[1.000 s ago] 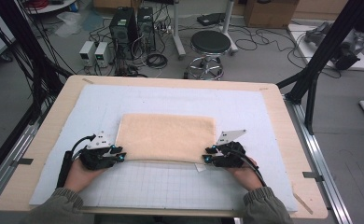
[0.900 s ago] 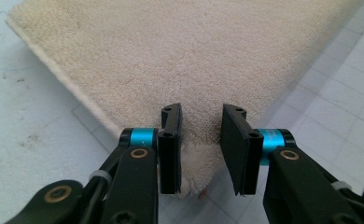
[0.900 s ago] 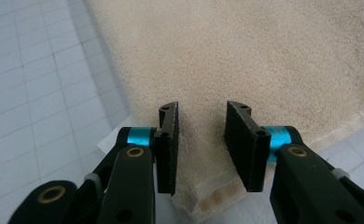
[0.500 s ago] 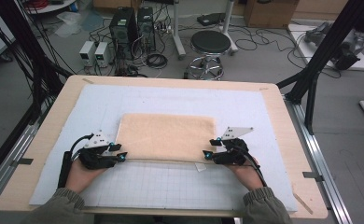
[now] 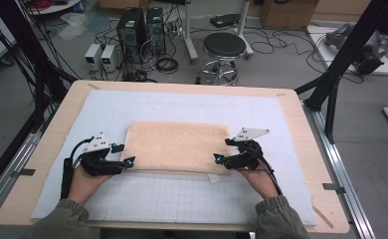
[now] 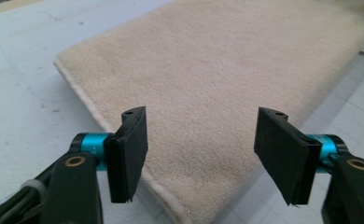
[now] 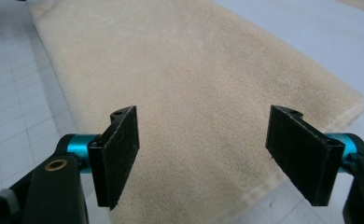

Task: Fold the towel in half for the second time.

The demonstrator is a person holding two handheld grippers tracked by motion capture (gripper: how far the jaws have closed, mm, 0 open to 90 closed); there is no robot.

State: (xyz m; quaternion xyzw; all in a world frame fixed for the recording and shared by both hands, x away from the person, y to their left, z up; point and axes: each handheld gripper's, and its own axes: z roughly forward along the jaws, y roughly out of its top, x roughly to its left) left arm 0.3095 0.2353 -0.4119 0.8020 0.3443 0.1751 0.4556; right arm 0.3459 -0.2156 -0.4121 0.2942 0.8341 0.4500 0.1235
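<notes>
From above the folded towel (image 5: 177, 147) lies flat mid-tabletop (image 5: 301, 129) with the left claw (image 5: 131, 161) and right claw (image 5: 216, 159) at its near corners, and both gripper views show jaws just opened, towel (image 6: 227, 88) released, so this fold looks done (image 7: 185, 93).

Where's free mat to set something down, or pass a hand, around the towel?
Free: the white mat between the folded towel and the table's far edge, the strip right of the towel, and the gridded area near the person between the two forearms. Crowded: the towel's near corners, where the left gripper and right gripper sit, jaws just opened, nothing clamped.
</notes>
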